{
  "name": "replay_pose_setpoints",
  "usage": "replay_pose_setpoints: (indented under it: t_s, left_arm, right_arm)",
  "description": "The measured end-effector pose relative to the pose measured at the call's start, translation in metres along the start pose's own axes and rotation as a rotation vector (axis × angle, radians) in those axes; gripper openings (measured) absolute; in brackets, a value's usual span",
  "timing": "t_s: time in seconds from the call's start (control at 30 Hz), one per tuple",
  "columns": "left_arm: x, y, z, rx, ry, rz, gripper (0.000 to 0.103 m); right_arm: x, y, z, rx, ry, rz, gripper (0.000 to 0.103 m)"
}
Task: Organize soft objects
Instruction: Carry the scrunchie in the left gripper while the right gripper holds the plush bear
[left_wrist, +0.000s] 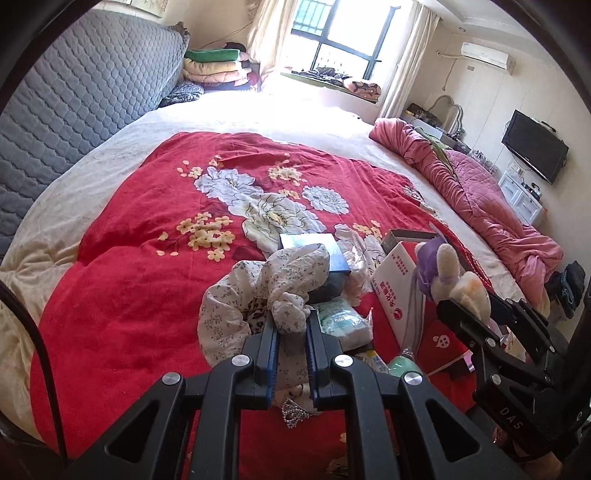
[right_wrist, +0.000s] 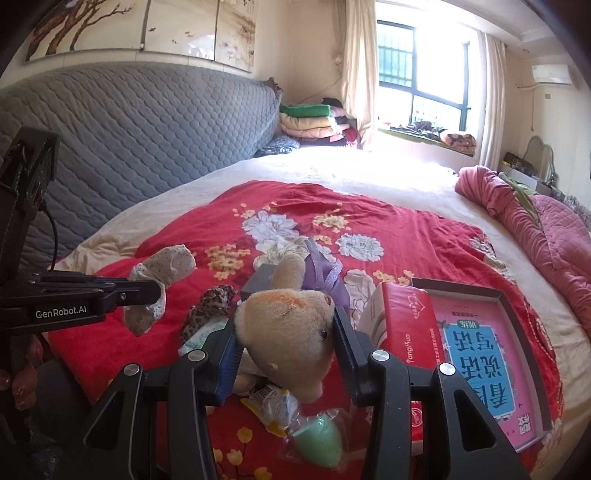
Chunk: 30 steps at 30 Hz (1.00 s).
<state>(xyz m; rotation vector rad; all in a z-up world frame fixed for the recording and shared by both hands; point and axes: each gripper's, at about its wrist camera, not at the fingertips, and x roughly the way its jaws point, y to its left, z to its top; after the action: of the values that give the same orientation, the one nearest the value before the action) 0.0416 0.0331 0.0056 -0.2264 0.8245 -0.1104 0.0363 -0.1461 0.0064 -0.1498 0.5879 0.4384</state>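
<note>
Left claw (left_wrist: 291, 325) clamped on floral cloth (left_wrist: 284, 280), right claw (right_wrist: 286, 334) gripping plush toy (right_wrist: 288, 325)

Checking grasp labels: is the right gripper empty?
No: the right gripper is shut on the plush toy, its head squeezed between both fingers.

The far red blanket (left_wrist: 147, 229) lies open for passing, while the blue box (left_wrist: 325, 254) and red carton (right_wrist: 402, 325) crowd the near edge.

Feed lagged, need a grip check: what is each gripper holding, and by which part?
Left gripper pinches the floral cloth at a bunched fold. Right gripper clamps the plush toy by its head.
</note>
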Motion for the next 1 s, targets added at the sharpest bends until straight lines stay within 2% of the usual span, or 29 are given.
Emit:
replay_pose_setpoints:
  t_s: [0.33, 0.53, 0.83, 1.0]
  left_arm:
    - [-0.020, -0.059, 0.012, 0.105, -0.029, -0.015, 0.013]
    - [-0.022, -0.094, 0.016, 0.154, -0.015, -0.012, 0.013]
    - [-0.009, -0.164, 0.027, 0.233, 0.016, -0.127, 0.013]
    - [0.005, -0.200, 0.028, 0.278, 0.039, -0.166, 0.013]
  right_arm:
    - [-0.033, -0.025, 0.007, 0.054, -0.080, -0.048, 0.047]
    - [-0.056, -0.050, 0.008, 0.114, -0.128, -0.080, 0.047]
    - [-0.081, -0.111, -0.005, 0.227, -0.151, -0.235, 0.047]
    - [-0.094, -0.140, -0.014, 0.263, -0.167, -0.308, 0.047]
